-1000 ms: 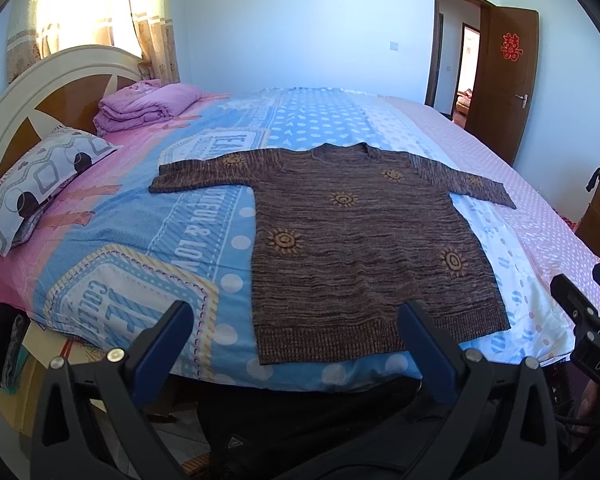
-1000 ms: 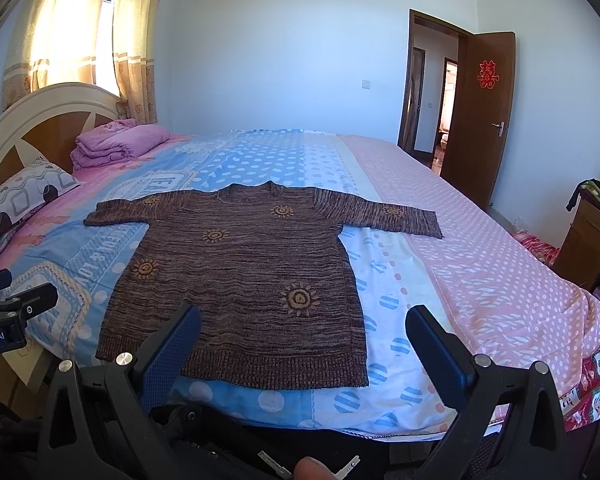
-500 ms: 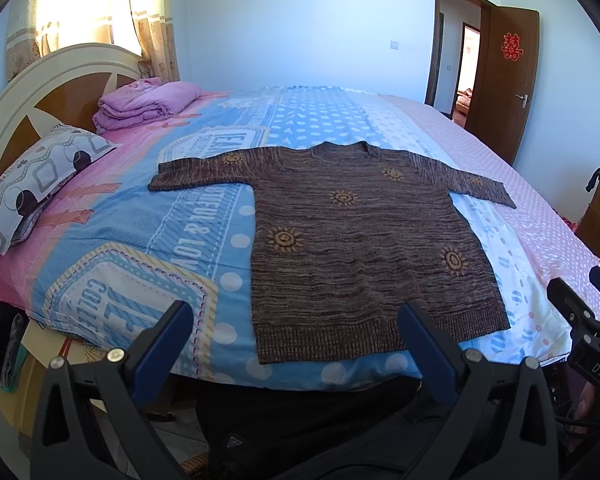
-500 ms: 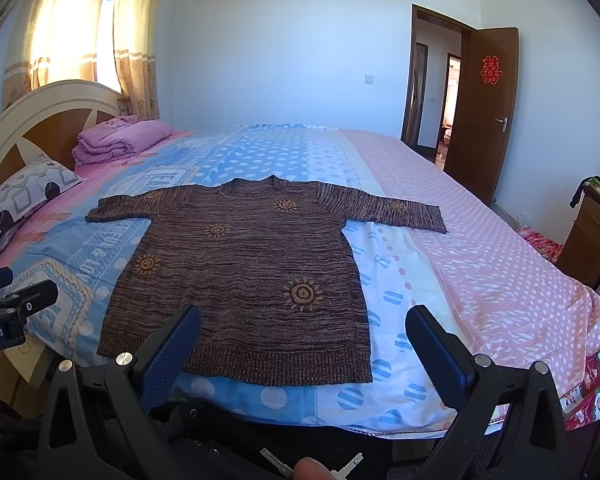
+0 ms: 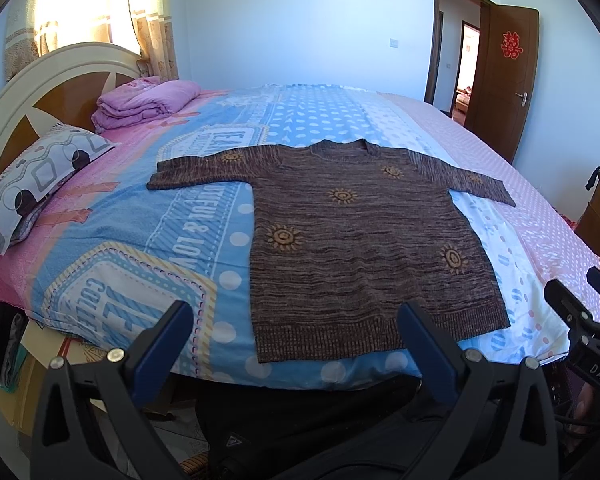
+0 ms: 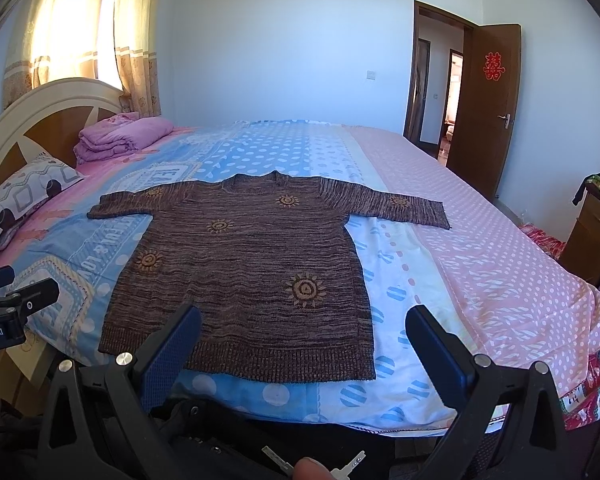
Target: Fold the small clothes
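On the bed (image 5: 148, 232): brown knit sweater (image 5: 364, 248) is lying flat, unfolded.
Left gripper (image 5: 296, 332): hanging agape, empty.
Right gripper (image 6: 304, 336): likewise.
Change: none; folding is not starting.

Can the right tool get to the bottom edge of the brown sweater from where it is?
Probably yes. The right tool is open and empty, and the brown sweater lies flat on the bed with its hem at the near edge. Nothing sits between them.
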A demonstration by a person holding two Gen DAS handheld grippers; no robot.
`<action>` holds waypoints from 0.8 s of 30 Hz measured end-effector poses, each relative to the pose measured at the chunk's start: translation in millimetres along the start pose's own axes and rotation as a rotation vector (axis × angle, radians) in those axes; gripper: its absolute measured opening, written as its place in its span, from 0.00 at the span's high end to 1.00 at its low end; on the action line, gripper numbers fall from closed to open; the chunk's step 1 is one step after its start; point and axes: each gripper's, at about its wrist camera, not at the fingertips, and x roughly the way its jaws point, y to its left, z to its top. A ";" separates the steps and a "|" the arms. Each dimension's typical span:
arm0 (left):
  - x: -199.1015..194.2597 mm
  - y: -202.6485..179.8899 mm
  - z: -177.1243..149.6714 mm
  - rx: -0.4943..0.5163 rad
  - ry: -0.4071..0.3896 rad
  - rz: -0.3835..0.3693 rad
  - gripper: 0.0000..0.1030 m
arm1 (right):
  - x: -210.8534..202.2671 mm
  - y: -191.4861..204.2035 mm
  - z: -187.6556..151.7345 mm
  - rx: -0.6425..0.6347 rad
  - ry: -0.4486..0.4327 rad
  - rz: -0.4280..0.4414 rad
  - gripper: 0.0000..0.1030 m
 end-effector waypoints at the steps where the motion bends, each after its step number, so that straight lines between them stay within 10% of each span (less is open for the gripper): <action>1: -0.2 0.2 0.3 0.000 0.000 0.000 0.00 | 0.2 0.2 -0.2 0.000 0.001 0.000 0.01; 24: 54.7 10.9 25.8 0.078 0.062 0.008 0.00 | 53.4 -4.5 -3.6 -0.039 0.126 0.130 0.01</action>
